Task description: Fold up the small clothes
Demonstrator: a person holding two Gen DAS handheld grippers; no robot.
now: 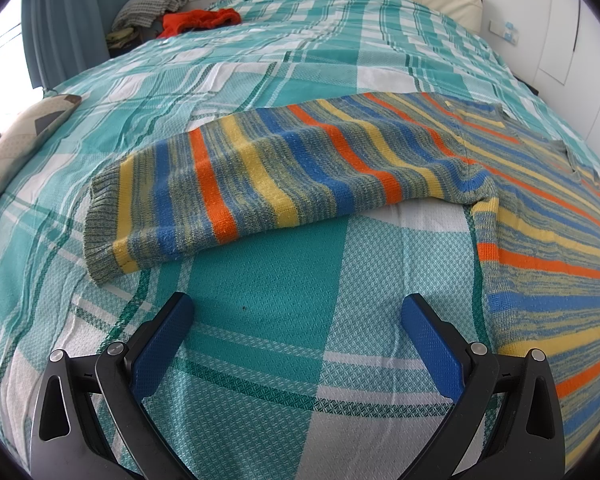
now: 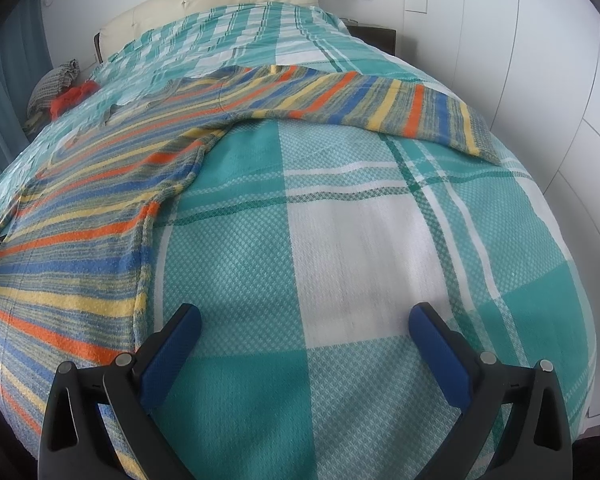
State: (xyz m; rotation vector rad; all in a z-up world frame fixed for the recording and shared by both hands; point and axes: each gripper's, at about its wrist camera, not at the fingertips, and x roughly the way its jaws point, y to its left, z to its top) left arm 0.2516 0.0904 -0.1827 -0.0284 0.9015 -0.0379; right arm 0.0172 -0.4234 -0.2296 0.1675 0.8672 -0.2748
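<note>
Both my grippers, left [image 1: 296, 312] and right [image 2: 306, 322], gape empty; a shallow pinch could slip off the sweater [image 1: 260, 176] sleeve.

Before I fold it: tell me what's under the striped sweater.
The striped sweater lies spread flat on the checked bedspread, which shows all around it, sleeves out to both sides. Whatever lies directly beneath the knit is covered; no lump hints at anything hidden. Both tongs hang open, clear of it.

Black grippers, blue textured fingers [image 1: 164, 344]
</note>
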